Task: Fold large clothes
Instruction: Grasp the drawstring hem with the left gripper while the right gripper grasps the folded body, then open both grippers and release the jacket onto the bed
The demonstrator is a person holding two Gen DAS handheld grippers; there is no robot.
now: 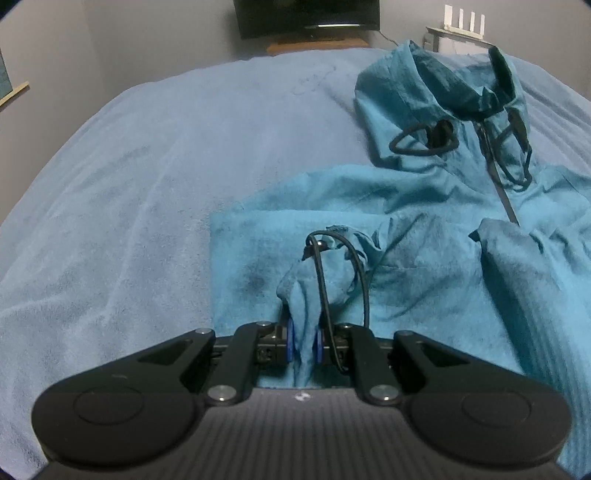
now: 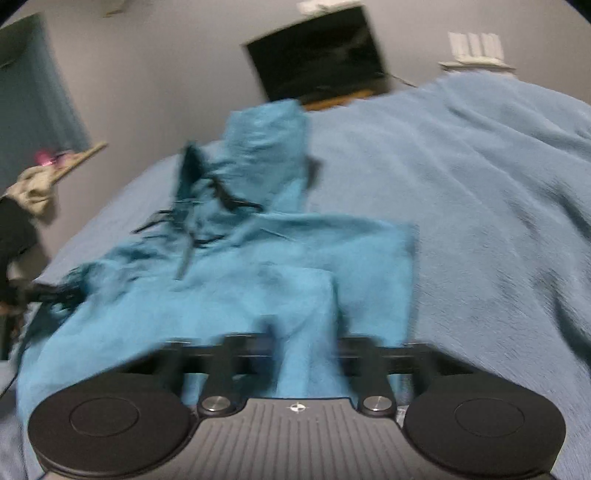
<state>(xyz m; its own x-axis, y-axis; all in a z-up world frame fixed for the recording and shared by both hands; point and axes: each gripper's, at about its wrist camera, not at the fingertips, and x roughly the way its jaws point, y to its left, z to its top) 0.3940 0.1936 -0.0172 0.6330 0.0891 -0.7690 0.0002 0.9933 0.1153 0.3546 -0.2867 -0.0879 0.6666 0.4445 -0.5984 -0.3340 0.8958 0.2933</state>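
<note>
Left gripper (image 1: 303,345) pinching crinkly teal jacket (image 1: 424,258) (black cord) | right gripper (image 2: 308,354) grip unclear | fuzzy blanket (image 1: 129,184)

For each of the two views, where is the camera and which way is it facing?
Left wrist: on the left claw, looking down across the bed; the claw pinches a teal jacket hem bunch.
Right wrist: on the right claw, angled down and blurred; jacket fabric lies between its fingers.
Shared: jacket, bed, dark screen, white router. No hand shows in either.
</note>
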